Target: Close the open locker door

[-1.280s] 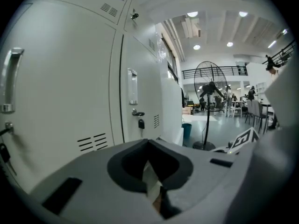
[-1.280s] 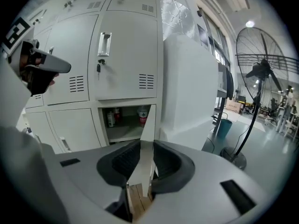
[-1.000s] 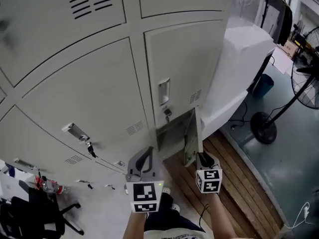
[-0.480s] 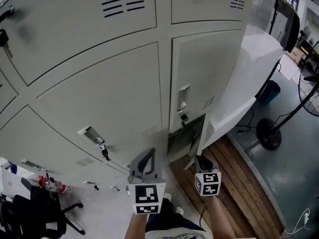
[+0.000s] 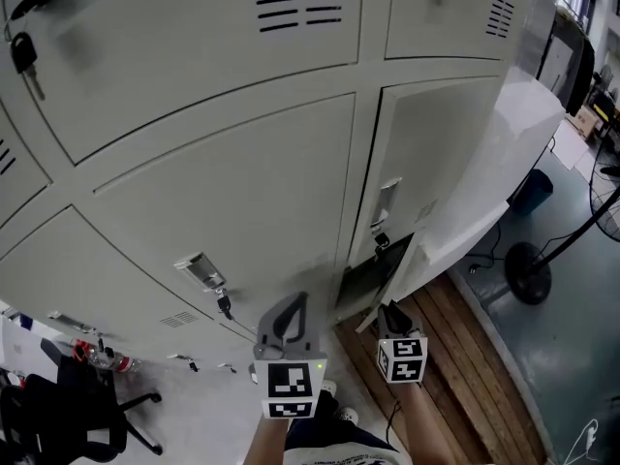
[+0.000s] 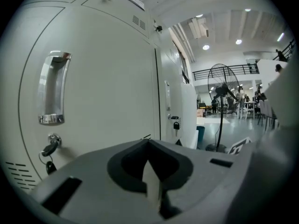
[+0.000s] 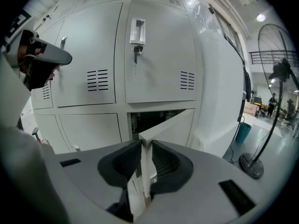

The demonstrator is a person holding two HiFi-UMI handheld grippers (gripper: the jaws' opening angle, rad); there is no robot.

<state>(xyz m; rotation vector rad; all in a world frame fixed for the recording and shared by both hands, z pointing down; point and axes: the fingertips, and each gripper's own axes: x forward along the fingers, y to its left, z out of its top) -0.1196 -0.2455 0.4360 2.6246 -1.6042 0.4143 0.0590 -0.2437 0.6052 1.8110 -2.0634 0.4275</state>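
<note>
Head view: both grippers point forward, slightly down, at the locker bank. The left gripper (image 5: 294,303) faces closed doors. The right gripper (image 5: 389,313) is at the near edge of the open locker door (image 5: 401,277), bottom row, far right.

Left gripper view: jaws together, holding nothing.

Right gripper view: jaws have just been closing and pinch the door's free edge. The 1 open compartment (image 7: 152,118) is dark, and its contents are unclear.
</note>
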